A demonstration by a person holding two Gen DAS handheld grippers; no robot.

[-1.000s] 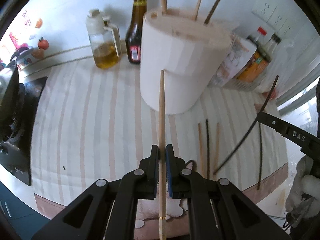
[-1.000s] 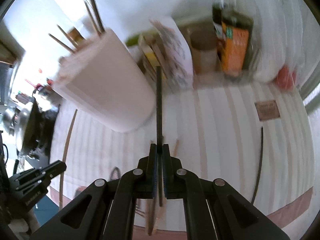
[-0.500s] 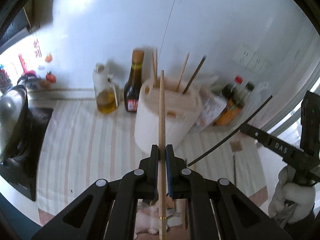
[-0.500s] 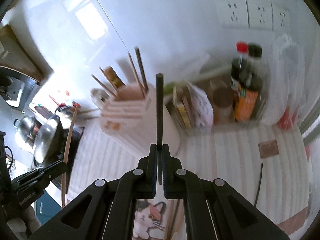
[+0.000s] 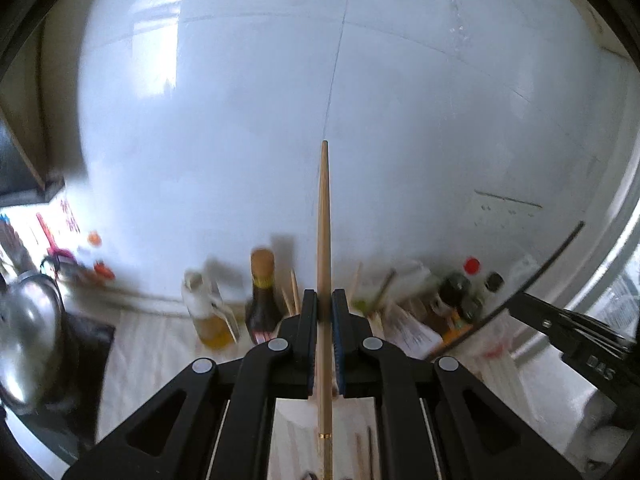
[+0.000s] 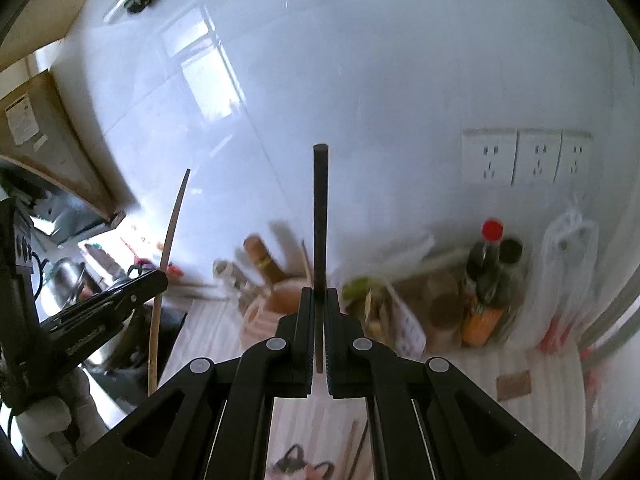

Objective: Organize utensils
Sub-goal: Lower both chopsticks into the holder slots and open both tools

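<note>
Both tools are clamped mid-shaft: left tool [image 5: 325, 312] on a light, stiff wooden chopstick [image 5: 324, 220], right tool [image 6: 319, 308] on a slick black chopstick [image 6: 320, 216] that'll probably pivot.

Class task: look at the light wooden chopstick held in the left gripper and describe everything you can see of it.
The wooden chopstick is a long, slim, pale tan stick that tapers to its far tip, with a thin gold band near the end closest to the camera. The left gripper is shut on it partway along. It points ahead past the fingers toward the white wall, raised off the counter; only the pads touch it.
</note>
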